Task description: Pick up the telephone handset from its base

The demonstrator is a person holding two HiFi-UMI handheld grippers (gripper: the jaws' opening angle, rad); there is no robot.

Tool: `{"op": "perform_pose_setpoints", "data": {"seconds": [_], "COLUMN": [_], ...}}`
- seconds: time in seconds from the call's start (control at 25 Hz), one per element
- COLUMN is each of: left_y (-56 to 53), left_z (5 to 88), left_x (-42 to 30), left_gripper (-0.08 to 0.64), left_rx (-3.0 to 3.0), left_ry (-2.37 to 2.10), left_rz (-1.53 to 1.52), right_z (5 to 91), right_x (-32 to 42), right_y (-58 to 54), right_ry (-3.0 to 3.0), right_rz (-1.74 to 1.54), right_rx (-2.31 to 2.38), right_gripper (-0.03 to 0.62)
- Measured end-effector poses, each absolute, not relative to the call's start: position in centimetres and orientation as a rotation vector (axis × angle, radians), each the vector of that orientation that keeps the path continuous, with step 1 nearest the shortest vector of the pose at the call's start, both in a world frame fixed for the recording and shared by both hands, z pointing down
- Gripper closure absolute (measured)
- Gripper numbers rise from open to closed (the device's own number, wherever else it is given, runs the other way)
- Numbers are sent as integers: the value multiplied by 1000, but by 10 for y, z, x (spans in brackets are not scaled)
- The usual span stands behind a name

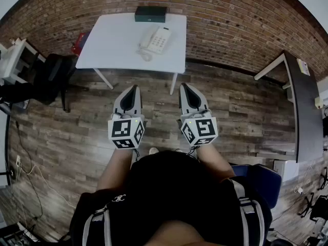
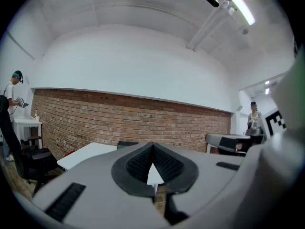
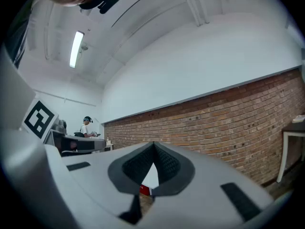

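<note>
The person holds the left gripper [image 1: 134, 87] and the right gripper [image 1: 183, 85] side by side over the wood floor [image 1: 230, 117]. Both have their jaws shut tight with nothing in them. Farther ahead, well apart from both grippers, stands a white table [image 1: 110, 45]; the white telephone [image 1: 156, 39] sits on it with the handset [image 1: 149, 41] lying on its base, and a dark box [image 1: 150, 14] is behind it by the brick wall [image 1: 230, 19].
</note>
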State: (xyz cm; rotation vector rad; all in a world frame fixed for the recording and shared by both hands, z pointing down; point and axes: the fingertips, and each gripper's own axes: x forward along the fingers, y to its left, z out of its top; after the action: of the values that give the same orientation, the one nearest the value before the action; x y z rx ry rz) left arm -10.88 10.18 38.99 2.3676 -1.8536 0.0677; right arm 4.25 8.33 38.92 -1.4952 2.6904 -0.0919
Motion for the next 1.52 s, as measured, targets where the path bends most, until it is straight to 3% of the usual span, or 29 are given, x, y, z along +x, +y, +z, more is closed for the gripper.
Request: {"op": "perform_pose_setpoints", "data": {"seconds": [1.52], "left_y": [80], "left_z": [394], "left_x": [-153], "left_gripper": [561], "left_rx": [2463], "left_ry": [-1793], "left_rz": [65], "right_z": [396], "right_x": [5], "right_y": [73], "right_ry": [2619], "right_rz": [-56], "right_rx": [-1598], "right_gripper": [595]}}
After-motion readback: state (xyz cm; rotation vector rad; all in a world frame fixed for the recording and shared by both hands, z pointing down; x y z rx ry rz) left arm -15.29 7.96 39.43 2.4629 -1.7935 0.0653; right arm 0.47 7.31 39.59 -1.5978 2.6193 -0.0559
